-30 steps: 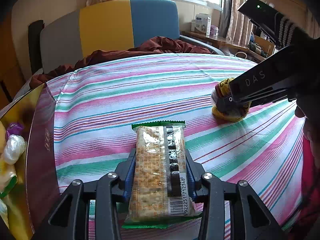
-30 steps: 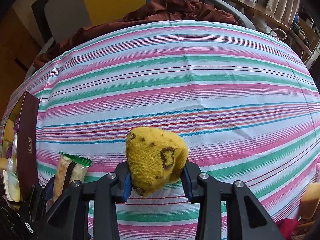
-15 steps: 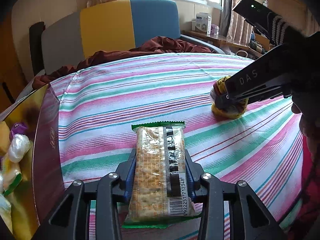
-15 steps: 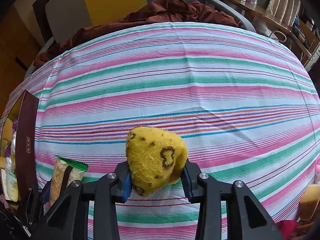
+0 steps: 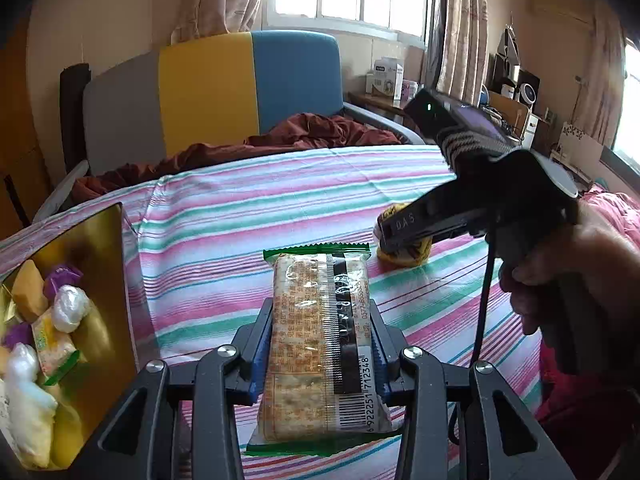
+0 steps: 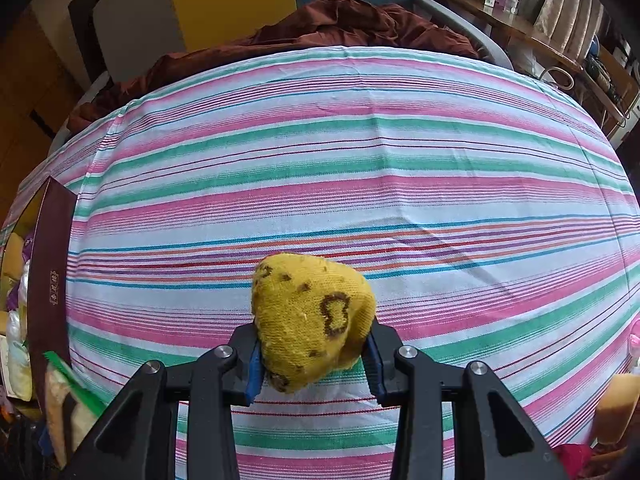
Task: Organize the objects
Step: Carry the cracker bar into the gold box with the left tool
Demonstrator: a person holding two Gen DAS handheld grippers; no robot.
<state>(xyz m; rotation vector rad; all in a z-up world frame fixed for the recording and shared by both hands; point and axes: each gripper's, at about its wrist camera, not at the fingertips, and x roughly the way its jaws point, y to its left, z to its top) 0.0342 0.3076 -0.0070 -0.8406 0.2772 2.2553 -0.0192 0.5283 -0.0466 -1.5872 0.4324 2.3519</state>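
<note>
Left tool (image 5: 320, 344) grips a cracker packet (image 5: 320, 344) between its blue pads, the packet standing lengthwise along the fingers with its green serrated end pointing to 12 o'clock and its barcode end nearest the camera. Compared with a second ago the view has swung: the gold-lined box (image 5: 100, 264) at 9 o'clock now shows far more of its inside, with wrapped candies (image 5: 68, 308) and small packets lying in it, and its near wall stands just beside the tool's left finger. The striped bedsheet (image 5: 248, 216) lies under everything. At 2 o'clock the right tool (image 5: 404, 236) sits with the yellow sock ball (image 5: 408, 254) clamped in it, resting on the sheet; it appears nearer than before, and the hand (image 5: 568, 276) on its grip is now in full sight.

From the right wrist, the right tool (image 6: 314, 344) is closed on the yellow sock ball (image 6: 312, 320), which bulges up between the pads, brown marks showing on the knit. The grip looks unchanged from the earlier frames. At 8 o'clock the cracker packet (image 6: 68, 396) shows its green end, lower and more cut off than before, beside the maroon outer wall of the box (image 6: 52, 280). The striped bedsheet (image 6: 360, 160) fills the middle, with a rust-coloured blanket (image 6: 328, 24) bunched at 12 o'clock beyond it.
</note>
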